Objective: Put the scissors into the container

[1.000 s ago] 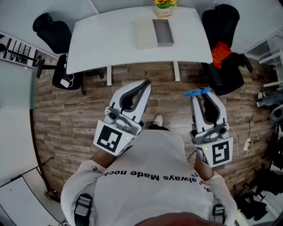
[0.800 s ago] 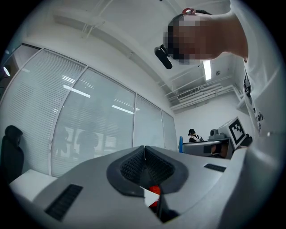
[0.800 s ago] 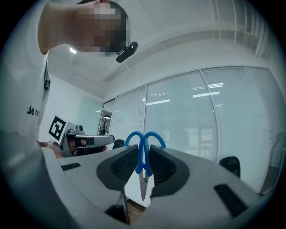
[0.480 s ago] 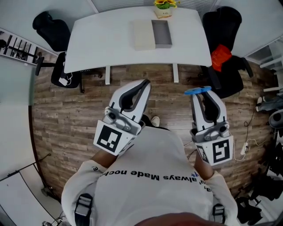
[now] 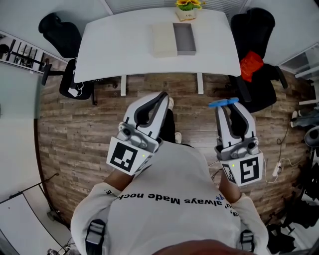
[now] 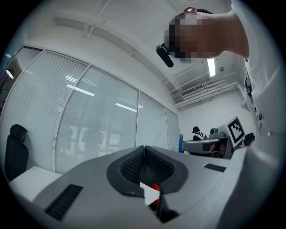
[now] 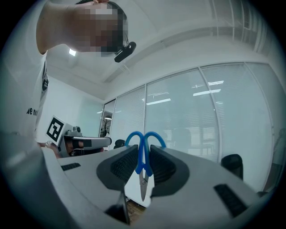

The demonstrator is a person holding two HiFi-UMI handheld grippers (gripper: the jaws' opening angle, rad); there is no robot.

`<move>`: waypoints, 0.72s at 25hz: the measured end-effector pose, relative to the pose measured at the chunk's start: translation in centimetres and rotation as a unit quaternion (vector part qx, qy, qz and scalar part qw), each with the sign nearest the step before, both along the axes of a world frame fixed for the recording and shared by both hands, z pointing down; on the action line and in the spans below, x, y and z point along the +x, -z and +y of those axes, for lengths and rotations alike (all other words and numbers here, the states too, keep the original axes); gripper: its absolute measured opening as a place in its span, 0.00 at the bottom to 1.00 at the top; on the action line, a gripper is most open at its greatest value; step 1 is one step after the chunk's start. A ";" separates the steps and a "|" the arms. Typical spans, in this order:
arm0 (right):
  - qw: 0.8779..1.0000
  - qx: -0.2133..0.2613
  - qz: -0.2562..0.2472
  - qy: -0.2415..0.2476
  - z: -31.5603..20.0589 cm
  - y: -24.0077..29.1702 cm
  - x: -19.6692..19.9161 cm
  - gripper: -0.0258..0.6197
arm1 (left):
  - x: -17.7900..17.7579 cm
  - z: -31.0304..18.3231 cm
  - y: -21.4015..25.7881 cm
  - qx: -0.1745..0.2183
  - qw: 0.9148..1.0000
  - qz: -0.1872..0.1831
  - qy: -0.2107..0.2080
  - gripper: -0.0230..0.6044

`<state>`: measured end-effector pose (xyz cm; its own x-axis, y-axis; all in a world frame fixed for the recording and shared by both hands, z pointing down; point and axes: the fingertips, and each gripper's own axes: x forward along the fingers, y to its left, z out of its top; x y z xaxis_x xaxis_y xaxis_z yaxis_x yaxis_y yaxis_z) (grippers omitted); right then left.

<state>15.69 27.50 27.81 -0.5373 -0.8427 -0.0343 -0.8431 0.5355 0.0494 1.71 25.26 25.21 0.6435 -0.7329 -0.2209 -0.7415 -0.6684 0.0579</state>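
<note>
Since a second ago: one shoe has stepped forward toward the desk. Both grippers sit at much the same place in the head view. Carry phase, by my reading; nothing placed yet.

Left gripper: jaws together, nothing between them.

Right gripper: jaws clamped on the scissors. The blue handle loops stick out past the jaw tips. The blades point back along the jaws toward the person.

Risk 1: the grip is on the narrow part just below the loops. A jolt from walking could let the scissors swivel or slip. They hang over the wooden floor, well short of the desk, so a slip here means a drop onto it.

Risk 2: the blade tips face the holder, so a slip could send them that way.

The container, a grey open tray, stands toward the desk's far edge. It touches a pale flat box on its left.

Risk 3: the tray is narrow. Scissors let go crosswise could rest on its rim or land on the box.

Risk 4: a flower pot stands just beyond, at the far edge. Overreaching could knock it.
</note>
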 end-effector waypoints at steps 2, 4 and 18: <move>1.000 0.000 0.000 0.000 -0.5 -0.1 0.0 0.18 | 0.1 -0.4 0.0 0.002 1.000 0.001 -0.002 0.07; 1.000 0.001 0.000 0.000 -1.1 -0.1 -0.1 0.18 | 0.1 -1.0 0.0 0.003 1.000 0.001 -0.004 0.07; 1.000 0.000 0.003 0.003 -8.8 0.1 -0.7 0.18 | -0.4 -8.9 -0.1 0.000 1.000 0.005 -0.002 0.07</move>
